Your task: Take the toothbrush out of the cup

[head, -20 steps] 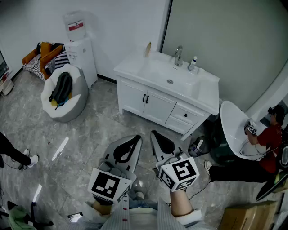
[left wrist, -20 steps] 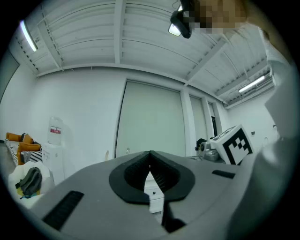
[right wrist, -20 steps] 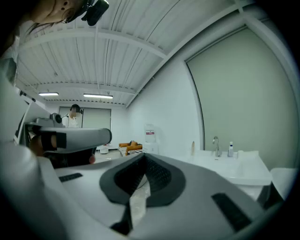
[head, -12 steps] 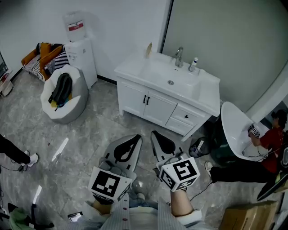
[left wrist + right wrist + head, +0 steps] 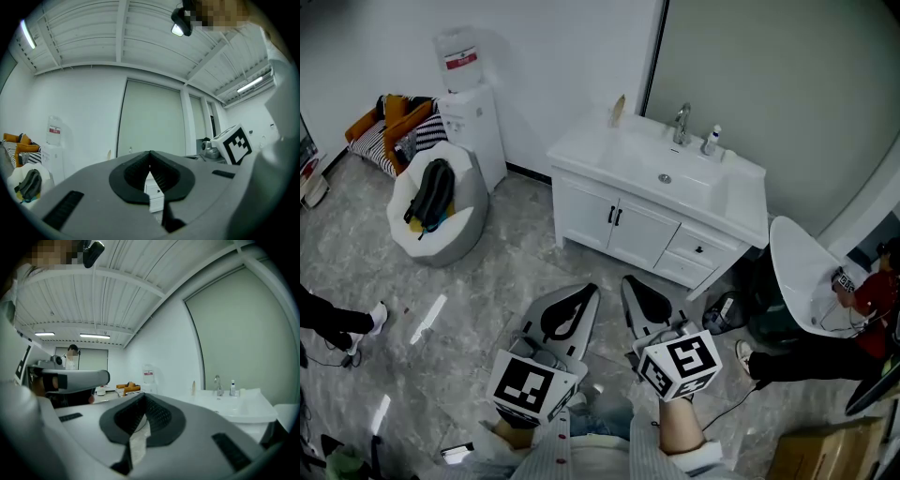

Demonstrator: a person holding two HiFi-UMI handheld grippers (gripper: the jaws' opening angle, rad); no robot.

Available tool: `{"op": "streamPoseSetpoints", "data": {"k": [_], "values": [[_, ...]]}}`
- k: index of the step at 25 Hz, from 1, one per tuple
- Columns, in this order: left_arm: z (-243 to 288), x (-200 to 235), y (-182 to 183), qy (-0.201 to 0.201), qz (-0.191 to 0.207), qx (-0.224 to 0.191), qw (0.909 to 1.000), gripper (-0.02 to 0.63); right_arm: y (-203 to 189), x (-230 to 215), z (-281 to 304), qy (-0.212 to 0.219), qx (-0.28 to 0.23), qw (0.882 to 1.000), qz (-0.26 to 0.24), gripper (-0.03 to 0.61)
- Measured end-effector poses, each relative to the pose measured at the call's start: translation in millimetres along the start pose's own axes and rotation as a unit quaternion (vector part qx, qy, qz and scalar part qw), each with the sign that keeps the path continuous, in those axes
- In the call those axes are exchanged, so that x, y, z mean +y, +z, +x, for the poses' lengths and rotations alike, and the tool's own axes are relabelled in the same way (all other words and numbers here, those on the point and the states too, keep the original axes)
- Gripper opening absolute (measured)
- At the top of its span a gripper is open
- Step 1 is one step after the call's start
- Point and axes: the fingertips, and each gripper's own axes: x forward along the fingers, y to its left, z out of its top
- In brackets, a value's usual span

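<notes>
Two grippers [image 5: 586, 292] [image 5: 630, 282], one sink [image 5: 581, 150], one water dispenser [image 5: 474, 124]

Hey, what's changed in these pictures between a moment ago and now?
The head view has shifted a little: the white vanity now sits slightly further right and lower. The person in red has slid towards the right edge. The left tool and right tool stay shut and empty, nothing grasped or released.

The head view looks steeply down from above, the sink counter [image 5: 741, 192] far off at one o'clock. Both gripper views look level along their fingers [image 5: 131, 176], sharing that distant counter.
</notes>
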Motion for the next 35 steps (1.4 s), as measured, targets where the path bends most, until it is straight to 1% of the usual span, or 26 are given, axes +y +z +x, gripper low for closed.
{"op": "streamPoseSetpoints", "data": {"k": [3,6,11,17,23,35], "values": [[-4.9,10.6,-2.6,-0.004,0.0,0.002,1.0,0.017,-2.0,7.4,7.3,-0.006,-0.001,1.0,0.0,0.009],[-2.6,16.9,-6.9,-0.006,-0.003,0.009,0.9999,0.017,-9.2,7.9,13.9,-0.007,0.01,1.0,0.003,0.009],[7.2,31.7,-14.3,0.0,-0.008,0.014,0.9999,0.017,-17.6,-0.6,29.1,-0.007,0.02,1.0,0.009,0.009],[36.9,52.8,-22.9,0.006,-0.014,0.019,0.9997,0.017,-28.3,-23.7,60.0,0.0,0.032,0.999,0.012,0.009],[87.3,81.0,-25.7,0.013,-0.009,0.021,0.9997,0.017,-25.7,-63.0,102.5,0.007,0.034,0.999,0.018,0.009],[210.4,126.7,-15.7,0.017,-0.009,0.028,0.9994,0.017,-7.3,-163.9,179.9,0.009,0.049,0.998,0.025,0.009]]}}
